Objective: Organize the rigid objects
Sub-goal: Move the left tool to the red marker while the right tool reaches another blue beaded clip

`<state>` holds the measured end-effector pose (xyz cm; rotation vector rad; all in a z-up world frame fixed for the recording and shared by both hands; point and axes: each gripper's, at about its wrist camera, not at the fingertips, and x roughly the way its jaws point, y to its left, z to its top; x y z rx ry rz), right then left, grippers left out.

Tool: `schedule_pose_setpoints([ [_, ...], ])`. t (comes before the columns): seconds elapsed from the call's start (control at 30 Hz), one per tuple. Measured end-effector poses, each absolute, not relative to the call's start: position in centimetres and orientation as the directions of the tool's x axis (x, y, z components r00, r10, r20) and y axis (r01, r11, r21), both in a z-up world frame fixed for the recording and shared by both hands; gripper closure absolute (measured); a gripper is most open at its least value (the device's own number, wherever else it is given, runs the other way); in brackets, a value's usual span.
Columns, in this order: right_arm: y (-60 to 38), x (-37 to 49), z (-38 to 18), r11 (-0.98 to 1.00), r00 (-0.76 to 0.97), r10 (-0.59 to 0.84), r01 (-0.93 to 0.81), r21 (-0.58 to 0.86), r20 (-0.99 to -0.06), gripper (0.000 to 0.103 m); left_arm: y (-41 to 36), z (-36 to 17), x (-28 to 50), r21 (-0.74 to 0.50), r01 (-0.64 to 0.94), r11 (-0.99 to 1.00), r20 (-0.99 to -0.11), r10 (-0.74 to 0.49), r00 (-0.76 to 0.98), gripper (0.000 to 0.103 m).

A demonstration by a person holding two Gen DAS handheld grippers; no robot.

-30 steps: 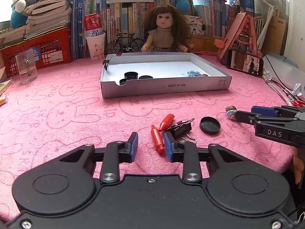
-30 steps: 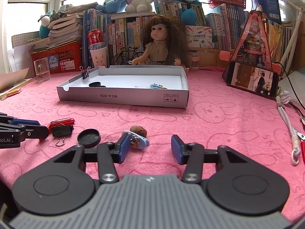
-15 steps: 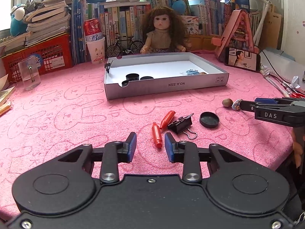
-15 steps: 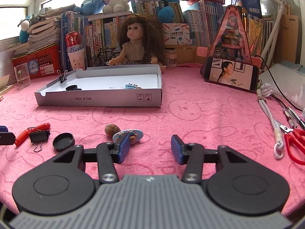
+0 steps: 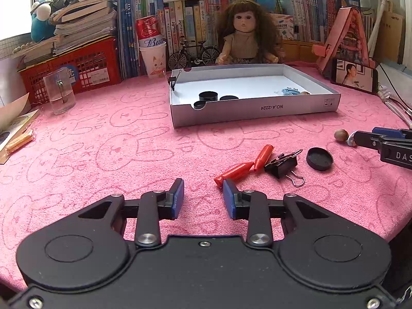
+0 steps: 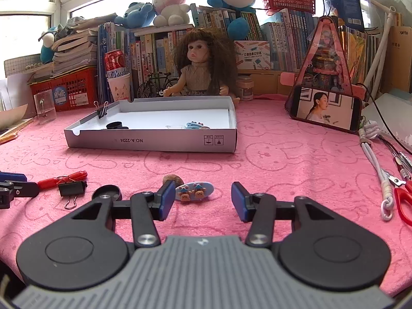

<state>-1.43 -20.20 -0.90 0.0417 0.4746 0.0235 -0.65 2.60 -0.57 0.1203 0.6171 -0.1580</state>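
Note:
On the pink cloth lie two red caps (image 5: 242,163), a black binder clip (image 5: 282,164), a black round lid (image 5: 319,158) and a brown nut (image 5: 340,135). My left gripper (image 5: 203,199) is open and empty, just left of and nearer than the red caps. My right gripper (image 6: 203,200) is open and empty; a blue oval hair clip (image 6: 194,191) lies between its fingertips, the nut (image 6: 173,179) just beyond. The white shallow box (image 5: 255,109) holds black lids (image 5: 208,95) and a blue clip (image 5: 289,91).
A doll (image 5: 243,38), books, a red crate (image 5: 69,73) and a clear cup (image 5: 59,94) line the back. A phone on a pink stand (image 6: 325,106) is at the right, with a white cord (image 6: 376,170) and red scissors (image 6: 403,195) near the right edge.
My left gripper has shifted left and back, so the red caps now sit off its right finger. My right gripper has moved so the blue hair clip lies between its fingers.

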Motion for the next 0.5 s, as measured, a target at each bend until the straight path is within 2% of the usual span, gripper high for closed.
schedule_pose_setpoints([
  [0.33,-20.0,-1.4,-0.9,0.999,0.889,0.039,-0.019,0.048,-0.457,0.043,2.4,-0.6,1.1,0.063,0.147,0.987,-0.576,-0.084,0.813,0.07],
  [0.5,-20.1,-1.4,-1.1,0.998,0.891,0.033,-0.005,0.063,-0.453,0.04,1.6,-0.6,0.5,0.045,0.159,0.986,-0.554,-0.108,0.825,0.062],
])
